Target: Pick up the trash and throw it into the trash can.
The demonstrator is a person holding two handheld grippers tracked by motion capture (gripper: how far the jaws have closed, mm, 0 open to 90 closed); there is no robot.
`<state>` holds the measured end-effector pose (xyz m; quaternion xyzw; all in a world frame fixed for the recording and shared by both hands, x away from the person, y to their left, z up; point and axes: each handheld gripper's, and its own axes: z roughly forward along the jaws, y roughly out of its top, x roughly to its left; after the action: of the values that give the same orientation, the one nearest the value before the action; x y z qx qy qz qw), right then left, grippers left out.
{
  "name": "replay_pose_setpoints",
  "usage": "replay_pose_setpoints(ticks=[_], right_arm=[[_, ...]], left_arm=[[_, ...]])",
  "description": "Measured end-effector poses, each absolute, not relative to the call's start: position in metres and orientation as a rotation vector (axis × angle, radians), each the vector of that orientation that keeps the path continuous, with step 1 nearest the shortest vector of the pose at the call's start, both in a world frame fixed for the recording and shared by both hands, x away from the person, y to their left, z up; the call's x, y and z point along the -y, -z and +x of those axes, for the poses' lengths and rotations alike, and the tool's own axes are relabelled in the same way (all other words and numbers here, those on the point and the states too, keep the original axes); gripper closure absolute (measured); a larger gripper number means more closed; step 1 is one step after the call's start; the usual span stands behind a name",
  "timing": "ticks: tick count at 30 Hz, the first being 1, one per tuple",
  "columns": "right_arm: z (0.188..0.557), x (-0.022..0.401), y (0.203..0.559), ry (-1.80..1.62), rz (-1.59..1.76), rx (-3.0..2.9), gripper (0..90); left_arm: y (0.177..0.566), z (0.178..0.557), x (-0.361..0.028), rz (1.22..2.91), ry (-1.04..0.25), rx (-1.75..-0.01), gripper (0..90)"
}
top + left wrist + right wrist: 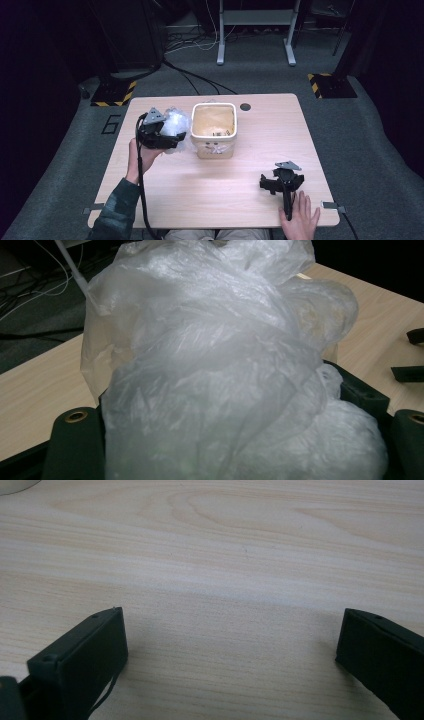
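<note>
A crumpled clear plastic bag (175, 122) bulges from my left gripper (172, 136), which is shut on it and held above the table just left of the bin. In the left gripper view the bag (210, 365) billows up between the jaws of my left gripper (240, 440) and hides most of what lies behind. A cream square bin (215, 148) stands upright at the table's middle back, with a little debris on its bottom. My right gripper (281, 179) rests on the table at the front right, a hand behind it. Its jaws (230, 640) stand open over bare wood.
The light wooden table (225, 200) has a round cable hole (245, 106) near its far edge. Cables and a desk frame (255, 30) lie on the grey floor beyond. Yellow-black striped plates (330, 85) sit on the floor at both far corners.
</note>
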<state>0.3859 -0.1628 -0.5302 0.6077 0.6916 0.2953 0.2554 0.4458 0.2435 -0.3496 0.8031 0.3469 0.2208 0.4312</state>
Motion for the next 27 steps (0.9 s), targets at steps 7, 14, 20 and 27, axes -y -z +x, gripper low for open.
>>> replay_pose_setpoints(ticks=[7,14,20,27], right_arm=[[0.386,0.163,0.530,-0.803,1.647,-1.880,0.0],[0.386,0.163,0.530,-0.803,1.645,-1.882,0.0],[0.386,0.164,0.530,-0.804,1.643,-1.885,0.0],[0.386,0.164,0.530,-0.805,1.642,-1.886,0.0]], left_arm=[[0.343,0.453,-0.236,1.998,-0.545,-0.856,24.8],[0.337,0.459,-0.228,1.997,-0.553,-0.840,24.8],[0.333,0.465,-0.217,2.011,-0.561,-0.819,24.9],[0.329,0.474,-0.209,2.007,-0.557,-0.808,25.0]])
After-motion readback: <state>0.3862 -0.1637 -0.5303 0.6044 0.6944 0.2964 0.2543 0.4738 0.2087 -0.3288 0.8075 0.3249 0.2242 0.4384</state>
